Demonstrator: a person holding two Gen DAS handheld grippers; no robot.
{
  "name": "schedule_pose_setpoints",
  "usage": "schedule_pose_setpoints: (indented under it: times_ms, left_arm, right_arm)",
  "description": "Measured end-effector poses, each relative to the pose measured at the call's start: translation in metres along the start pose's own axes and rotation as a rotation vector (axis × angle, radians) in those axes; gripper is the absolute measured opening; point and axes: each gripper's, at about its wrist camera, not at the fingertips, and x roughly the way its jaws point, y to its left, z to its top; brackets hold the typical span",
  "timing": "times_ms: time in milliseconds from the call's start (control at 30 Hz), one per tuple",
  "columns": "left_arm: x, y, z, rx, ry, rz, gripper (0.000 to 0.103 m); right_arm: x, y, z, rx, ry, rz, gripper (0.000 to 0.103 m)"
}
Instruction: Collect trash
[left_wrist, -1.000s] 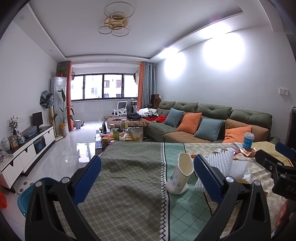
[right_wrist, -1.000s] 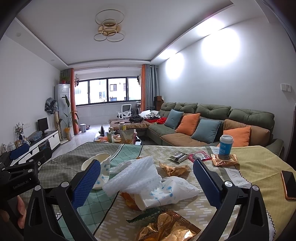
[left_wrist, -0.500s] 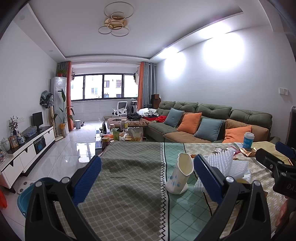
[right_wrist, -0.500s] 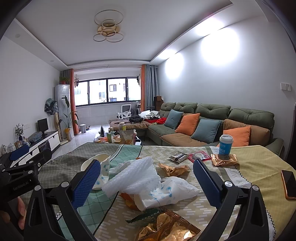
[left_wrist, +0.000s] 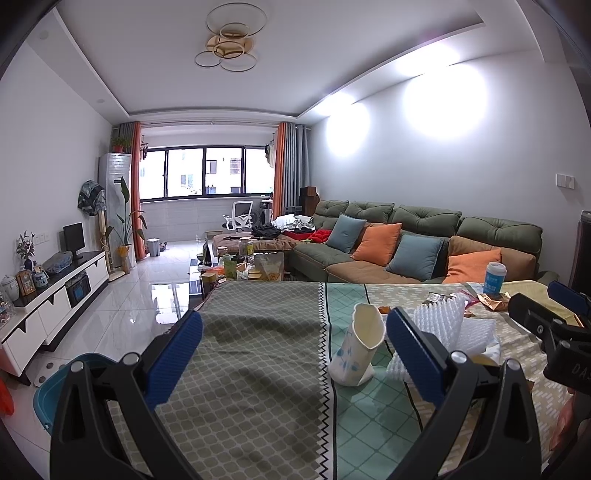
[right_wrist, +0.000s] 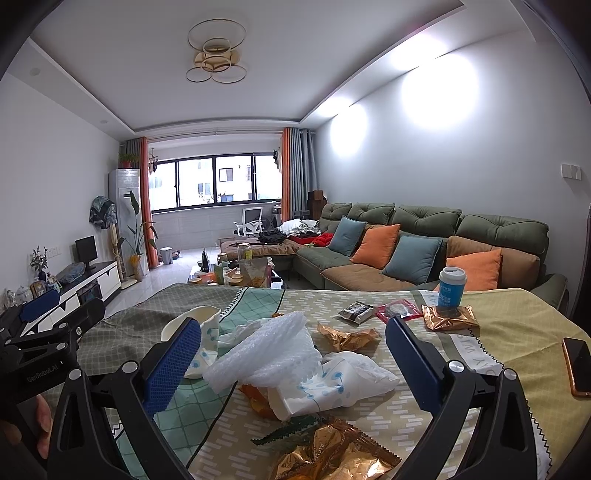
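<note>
Trash lies in a loose heap on the patterned tablecloth: a white foam net, a flattened white paper cup with blue print under it, a crumpled gold wrapper just behind, and a larger gold foil bag at the near edge. A squashed white paper cup stands tilted just left of the heap, its pinched mouth up and leaning toward the sofa, long axis nearly upright; what is inside it cannot be seen. The foam net's long axis runs from near-left to far-right across the table. Farther back a blue lidded cup stands upright on another gold wrapper, with a dark sachet and a red packet beside it, and a phone lies near the right edge. On the floor at the left a blue bin shows only its rim. The left gripper hovers spread wide over bare cloth, empty, the tilted cup just inside its right finger. The right gripper is equally wide apart, empty, framing the heap without touching it.
</note>
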Motion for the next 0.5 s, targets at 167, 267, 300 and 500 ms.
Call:
schedule_pose_setpoints:
  times_ms: [167, 267, 300, 500]
  left_arm:
    - [0.0009, -0.0007, -0.0005, 0.000, 0.000, 0.000, 0.100]
    - [0.0019, -0.0014, -0.0012, 0.001, 0.001, -0.002, 0.100]
    - [0.0019, -0.0017, -0.0013, 0.001, 0.001, -0.004, 0.100]
    - [0.0042, -0.0046, -0.0025, 0.005, 0.008, -0.009, 0.100]
  right_arm:
    - [-0.0001, -0.0005, 0.0001, 0.001, 0.000, 0.001, 0.099]
    - [0.0000, -0.0008, 0.0002, 0.001, -0.001, 0.001, 0.099]
    - [0.0004, -0.0006, 0.0000, 0.002, 0.000, 0.001, 0.099]
    - [0.0005, -0.0010, -0.0002, 0.003, 0.002, 0.003, 0.099]
